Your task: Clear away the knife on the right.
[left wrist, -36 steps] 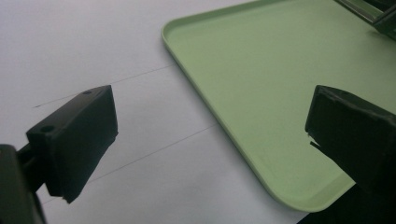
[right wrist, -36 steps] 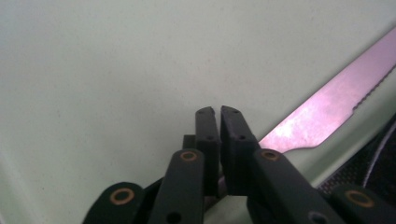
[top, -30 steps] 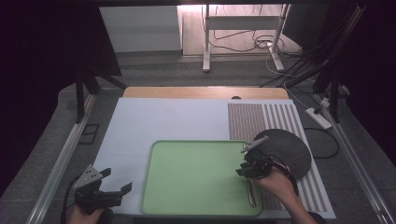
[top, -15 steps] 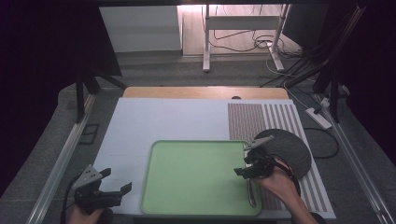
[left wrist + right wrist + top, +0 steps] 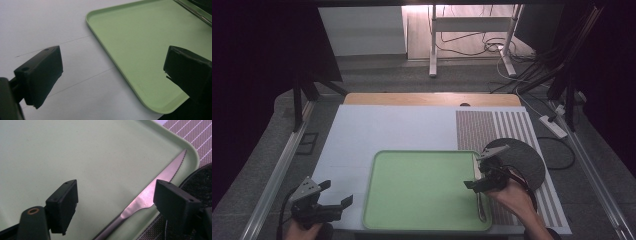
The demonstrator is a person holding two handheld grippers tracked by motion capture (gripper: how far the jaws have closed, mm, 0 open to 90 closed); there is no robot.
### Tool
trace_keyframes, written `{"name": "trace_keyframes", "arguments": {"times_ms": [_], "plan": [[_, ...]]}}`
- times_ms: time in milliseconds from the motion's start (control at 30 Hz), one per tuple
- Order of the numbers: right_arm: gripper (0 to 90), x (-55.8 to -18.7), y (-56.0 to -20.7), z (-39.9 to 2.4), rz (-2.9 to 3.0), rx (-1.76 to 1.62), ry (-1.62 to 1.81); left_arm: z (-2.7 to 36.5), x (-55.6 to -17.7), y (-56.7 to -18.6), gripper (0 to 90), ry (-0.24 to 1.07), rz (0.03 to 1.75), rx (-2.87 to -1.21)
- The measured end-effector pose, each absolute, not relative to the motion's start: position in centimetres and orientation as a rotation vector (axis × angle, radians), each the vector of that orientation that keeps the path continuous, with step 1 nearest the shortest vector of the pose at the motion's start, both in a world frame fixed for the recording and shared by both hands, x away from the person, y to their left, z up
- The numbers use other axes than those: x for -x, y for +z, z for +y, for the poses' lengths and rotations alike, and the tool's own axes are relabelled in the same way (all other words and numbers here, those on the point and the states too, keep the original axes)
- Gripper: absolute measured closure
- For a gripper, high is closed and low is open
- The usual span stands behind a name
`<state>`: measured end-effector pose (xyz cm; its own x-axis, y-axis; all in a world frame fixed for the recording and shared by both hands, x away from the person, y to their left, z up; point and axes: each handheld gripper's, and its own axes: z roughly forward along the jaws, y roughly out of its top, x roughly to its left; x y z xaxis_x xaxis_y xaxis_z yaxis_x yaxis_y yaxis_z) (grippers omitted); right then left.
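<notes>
A pale green tray (image 5: pixel 422 190) lies on the white table cover in front of me. A steel table knife (image 5: pixel 480 206) rests flat along the tray's right rim, serrated tip pointing away. My right gripper (image 5: pixel 474 176) hovers open over the tray's right side, just above the knife. In the right gripper view the knife (image 5: pixel 150 192) runs diagonally near the right jaw, and my right gripper (image 5: pixel 117 202) holds nothing. My left gripper (image 5: pixel 337 193) is open at the near left, off the tray. In the left gripper view my left gripper (image 5: pixel 112 72) frames the tray's near corner (image 5: pixel 155 100).
A dark round mat (image 5: pixel 524 159) lies right of the tray on a brown striped placemat (image 5: pixel 507 127). The same round mat (image 5: pixel 197 185) sits close beside the right jaw. White table cover (image 5: pixel 397 127) stretches behind and left of the tray. The front edge is near both hands.
My right gripper has shifted slightly toward me over the tray's right edge. The knife and the left gripper have stayed where they were.
</notes>
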<state>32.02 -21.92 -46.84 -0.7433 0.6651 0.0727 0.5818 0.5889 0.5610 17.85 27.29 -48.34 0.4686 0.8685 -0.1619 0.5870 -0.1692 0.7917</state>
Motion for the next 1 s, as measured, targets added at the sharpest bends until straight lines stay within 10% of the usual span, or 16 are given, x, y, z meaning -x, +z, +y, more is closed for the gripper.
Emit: {"name": "trace_keyframes", "arguments": {"times_ms": [467, 1000], "plan": [[0.8, -31.0, -46.9, -23.2, 2.623, -1.033, 0.931, 27.3, -17.9, -48.4, 3.0, 0.413, 1.222, -1.866], [0.0, -29.8, -47.1, -24.5, 2.56, -1.075, 0.97, 27.3, -17.9, -48.3, 3.0, 0.418, 1.221, -1.872]]}}
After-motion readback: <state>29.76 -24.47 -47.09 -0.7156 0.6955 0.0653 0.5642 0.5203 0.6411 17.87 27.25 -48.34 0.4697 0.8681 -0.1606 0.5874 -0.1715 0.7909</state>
